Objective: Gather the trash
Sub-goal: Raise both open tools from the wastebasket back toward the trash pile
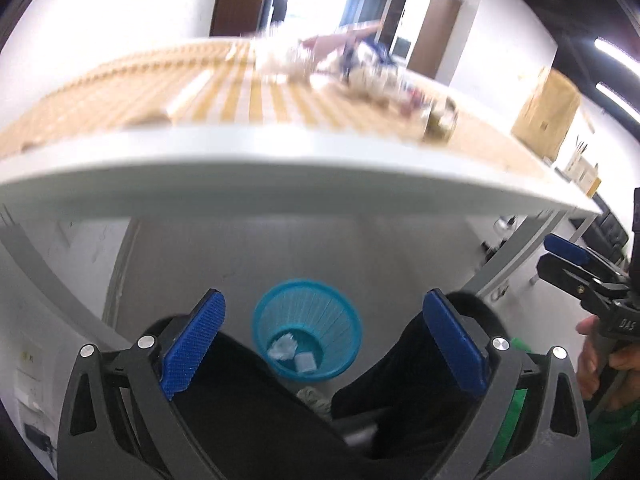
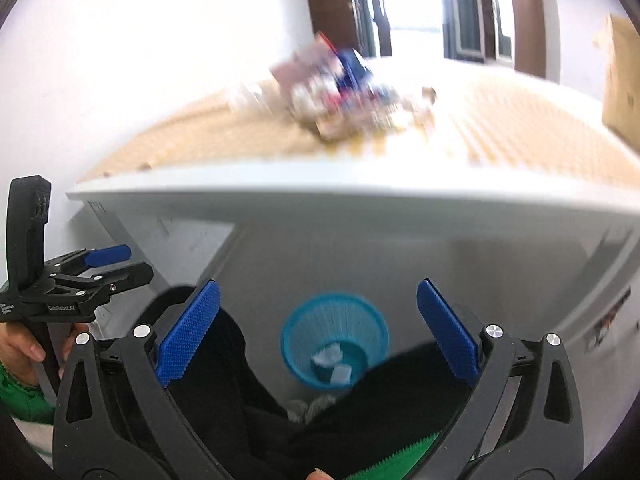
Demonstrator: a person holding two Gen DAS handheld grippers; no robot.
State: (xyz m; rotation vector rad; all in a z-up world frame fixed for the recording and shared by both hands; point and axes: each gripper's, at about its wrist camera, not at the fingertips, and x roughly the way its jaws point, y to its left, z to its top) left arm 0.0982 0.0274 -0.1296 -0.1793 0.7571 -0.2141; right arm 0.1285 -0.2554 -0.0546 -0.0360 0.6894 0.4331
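Both views look down past the desk (image 1: 280,184) edge to the floor, and there sits the blue basket (image 1: 306,330), upright with its mouth facing up and its ribbed walls narrowing toward the base. Inside it lie a crumpled white scrap (image 1: 283,347) and a small pale square piece (image 1: 306,362), side by side on the bottom.

The left gripper (image 1: 324,344) has its blue-padded fingers (image 1: 194,344) spread wide apart with nothing between them; the basket shows straight through the gap. The right gripper (image 2: 316,336) stands the same way, its fingers (image 2: 188,334) wide apart and empty, the basket (image 2: 334,346) framed between them, a little nearer the right finger.

Writing now. On the side of the right gripper (image 1: 592,280), seen at the edge of the left wrist view, white letters read roughly "DAS". On the left gripper (image 2: 80,280), seen from the right wrist view, there is a white label that looks like "GenRobot.AI", though it is small and not certain.

Up on the desk, which has a tan patterned top, a blurred heap of litter (image 2: 340,88) lies near the middle, with red, white and blue packaging; no print on it can be read. A brown cardboard box (image 1: 548,114) stands at the far right. The person's dark trousers (image 1: 240,412) fill the lower part of both views.
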